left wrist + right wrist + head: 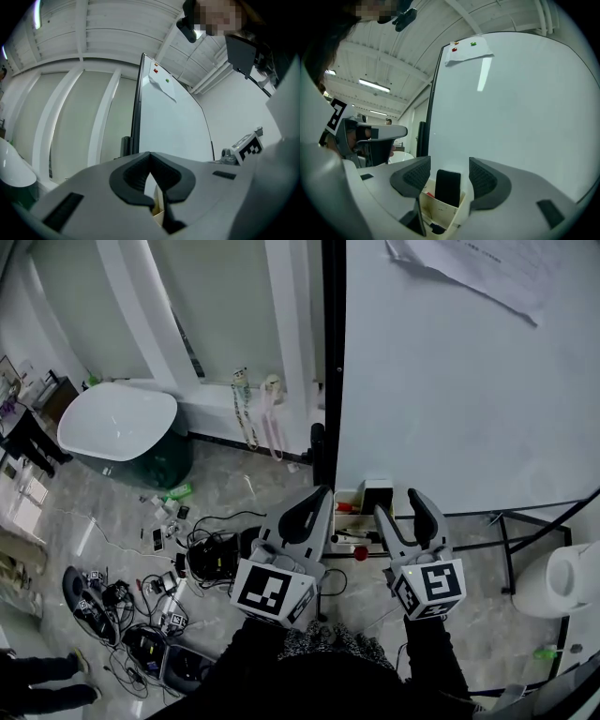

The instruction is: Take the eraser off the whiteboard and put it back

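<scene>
**Right tool lined up on the eraser, grab not yet made**

Step in hand: the reach for the first pick. The eraser (pixel 448 187) is a dark block standing upright in a small cream box (pixel 436 208) at the lower left corner of the whiteboard (pixel 511 103). It looks untouched.

Right tool (pixel 449 171): jaws wide apart and aimed at the box. The eraser shows in the gap between them but lies farther ahead, and neither pad is on it.

Left tool (pixel 150 157): jaws together at the tips with nothing between them. It is held beside the right one, near the board's edge.

Next move, as I judge it: push the right tool forward until the pads flank the eraser's two sides above the box rim. Then close and lift straight up, so the box wall is not caught. Putting it back means lowering it into the same slot.

Writing: a sheet of paper (pixel 466 54) is pinned near the top of the board by a red magnet (pixel 454 43) and a green magnet (pixel 473 44). Its print is too small to read. No brand or label is legible on the eraser or the box.
</scene>
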The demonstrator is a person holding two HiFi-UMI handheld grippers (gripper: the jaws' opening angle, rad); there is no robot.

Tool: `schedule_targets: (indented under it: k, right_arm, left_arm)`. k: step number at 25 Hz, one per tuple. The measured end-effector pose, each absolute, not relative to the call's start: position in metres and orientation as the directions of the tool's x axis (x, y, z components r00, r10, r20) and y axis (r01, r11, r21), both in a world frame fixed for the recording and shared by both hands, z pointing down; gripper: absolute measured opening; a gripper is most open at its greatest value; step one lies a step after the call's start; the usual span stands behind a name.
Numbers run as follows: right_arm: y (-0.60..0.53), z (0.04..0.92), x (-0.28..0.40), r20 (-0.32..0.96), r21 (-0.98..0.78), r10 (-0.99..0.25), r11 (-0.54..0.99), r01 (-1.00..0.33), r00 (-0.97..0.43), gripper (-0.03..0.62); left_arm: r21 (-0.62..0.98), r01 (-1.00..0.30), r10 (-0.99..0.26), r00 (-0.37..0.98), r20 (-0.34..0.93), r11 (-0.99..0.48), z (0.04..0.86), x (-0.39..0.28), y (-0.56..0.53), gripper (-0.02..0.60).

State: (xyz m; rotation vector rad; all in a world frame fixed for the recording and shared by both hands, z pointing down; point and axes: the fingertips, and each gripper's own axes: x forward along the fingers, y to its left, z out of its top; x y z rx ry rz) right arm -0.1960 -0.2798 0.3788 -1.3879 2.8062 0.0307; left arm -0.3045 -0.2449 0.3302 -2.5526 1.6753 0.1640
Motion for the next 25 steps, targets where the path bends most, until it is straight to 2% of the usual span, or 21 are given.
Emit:
schedule_targets:
  k: [1,5,12,18,25]
  right_arm:
    - [-0.279,0.378,-0.194,-0.018,0.016,-0.794,0.607,-0.795,-0.607,0.268]
    - [-0.278,0.376,-0.185,-0.012,0.04,-0.799,0.6,-0.799,-0.601,0.16]
    - [-0.272,0.374,-0.172,0.013,0.075,-0.801,0.597,-0.799,-0.598,0.066]
    - [-0.266,0.368,-0.157,0.0,0.073,-0.82,0.571,-0.818,-0.573,0.012]
    - [-0.263,0.359,-0.145,-0.01,0.077,-0.826,0.562,-0.824,-0.564,0.011]
  left_arm:
    - [-0.012,-0.917,-0.908,0.396,-0.136,-0.399,0.33,-0.303,-0.246,0.006]
    - [-0.009,-0.913,-0.905,0.404,-0.133,-0.407,0.331,-0.297,-0.248,0.006]
    - [-0.005,-0.901,-0.892,0.43,-0.139,-0.434,0.327,-0.281,-0.247,0.006]
    - [-0.007,-0.888,-0.88,0.455,-0.138,-0.459,0.328,-0.266,-0.241,0.006]
    - [-0.004,-0.887,-0.877,0.457,-0.148,-0.461,0.325,-0.258,-0.242,0.006]
